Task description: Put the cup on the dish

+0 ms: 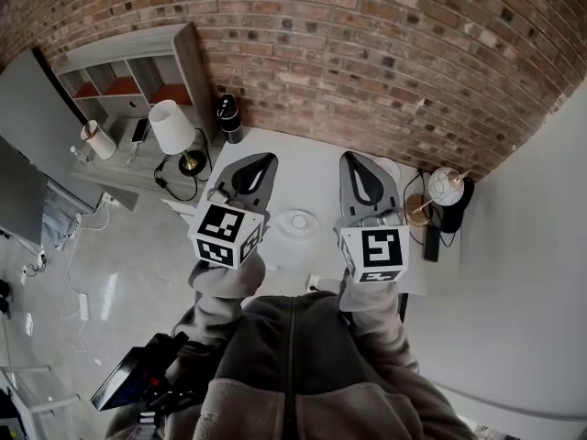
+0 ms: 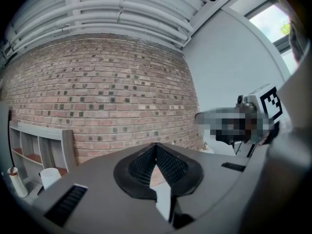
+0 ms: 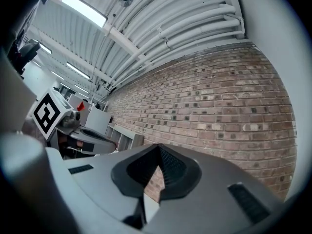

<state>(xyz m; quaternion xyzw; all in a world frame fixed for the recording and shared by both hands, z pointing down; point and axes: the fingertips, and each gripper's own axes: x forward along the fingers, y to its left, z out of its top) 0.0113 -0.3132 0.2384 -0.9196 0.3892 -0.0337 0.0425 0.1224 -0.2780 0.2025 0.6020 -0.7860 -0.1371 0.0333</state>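
Observation:
In the head view a white round dish (image 1: 296, 223) lies on the white table (image 1: 303, 168), between my two grippers. Its middle looks raised, and I cannot tell whether a cup stands on it. My left gripper (image 1: 261, 163) hovers left of the dish, my right gripper (image 1: 359, 165) right of it. Both are held level above the table and point at the brick wall. In the left gripper view the jaws (image 2: 156, 147) meet at their tips with nothing between them. The right gripper (image 3: 158, 149) is shut in the same way and empty. A small white thing (image 1: 391, 167) peeks out behind the right gripper.
A lamp with a white shade (image 1: 171, 126) and a black cylinder (image 1: 229, 117) stand at the table's far left corner. A white globe (image 1: 447, 186) and cables sit at its right end. A grey shelf unit (image 1: 128, 81) stands left, against the brick wall (image 1: 385, 53).

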